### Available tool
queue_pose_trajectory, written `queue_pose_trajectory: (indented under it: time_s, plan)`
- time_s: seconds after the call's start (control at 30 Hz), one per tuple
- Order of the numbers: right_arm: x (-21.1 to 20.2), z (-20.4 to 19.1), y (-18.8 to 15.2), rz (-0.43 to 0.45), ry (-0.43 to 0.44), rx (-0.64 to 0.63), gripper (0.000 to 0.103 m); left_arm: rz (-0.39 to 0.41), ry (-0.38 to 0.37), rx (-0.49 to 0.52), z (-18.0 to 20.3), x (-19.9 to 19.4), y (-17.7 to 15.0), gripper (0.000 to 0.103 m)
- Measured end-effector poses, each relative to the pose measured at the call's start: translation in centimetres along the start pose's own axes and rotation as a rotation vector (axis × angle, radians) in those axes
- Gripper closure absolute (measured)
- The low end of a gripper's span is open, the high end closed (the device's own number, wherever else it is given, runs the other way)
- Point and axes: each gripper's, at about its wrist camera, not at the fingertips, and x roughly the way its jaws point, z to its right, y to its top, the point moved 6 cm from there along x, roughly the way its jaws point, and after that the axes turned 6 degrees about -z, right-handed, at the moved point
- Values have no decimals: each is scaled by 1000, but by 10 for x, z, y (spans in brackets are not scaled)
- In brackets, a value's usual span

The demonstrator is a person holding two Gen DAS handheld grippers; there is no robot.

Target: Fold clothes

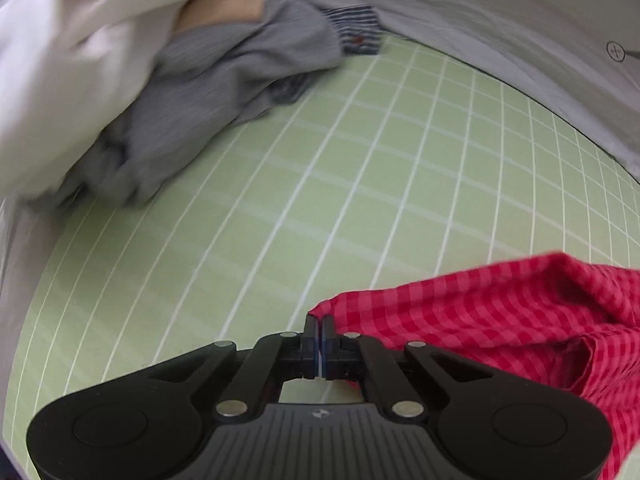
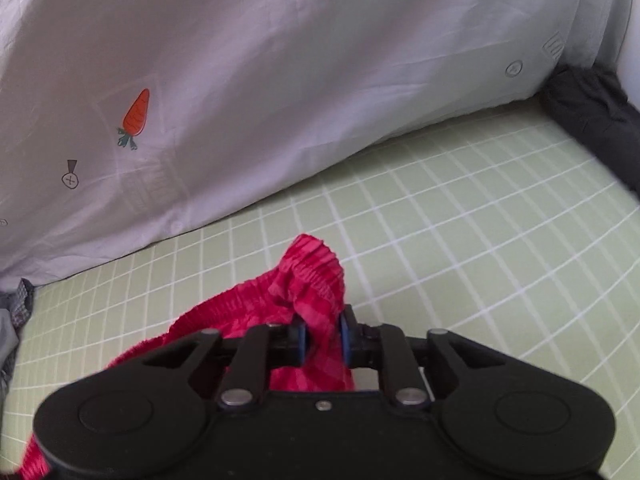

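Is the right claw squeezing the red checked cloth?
Yes, the right claw has a bunched fold of the red checked cloth pinched between its blue pads.

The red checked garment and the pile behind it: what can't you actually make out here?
- Red checked garment: its type; right gripper body and frame edges cut it off.
- Left gripper: shut at the cloth's corner; the grip is hidden.
- Grey clothes, left view: blurred, partly under white fabric.

Domestic bedroom. Evidence: green grid-patterned bed sheet (image 2: 460,216), pale duvet (image 2: 280,80) printed with carrot motif (image 2: 137,114), loose garments (image 1: 224,92) lying on bed.
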Motion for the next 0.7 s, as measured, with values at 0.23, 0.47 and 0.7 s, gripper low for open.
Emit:
queue_pose_trajectory:
  time_s: [0.23, 0.47, 0.7]
  plan:
    - [-15, -37, -75, -10, -65, -3, 0, -12, -42, -74, -15, -25, -44, 46]
    - [-13, -69, -137, -114, 9, 39, 5, 56, -105, 13, 0, -48, -44, 29]
    - [-6, -81, -145, -110, 34, 48, 54, 75, -133, 63, 3, -59, -48, 29]
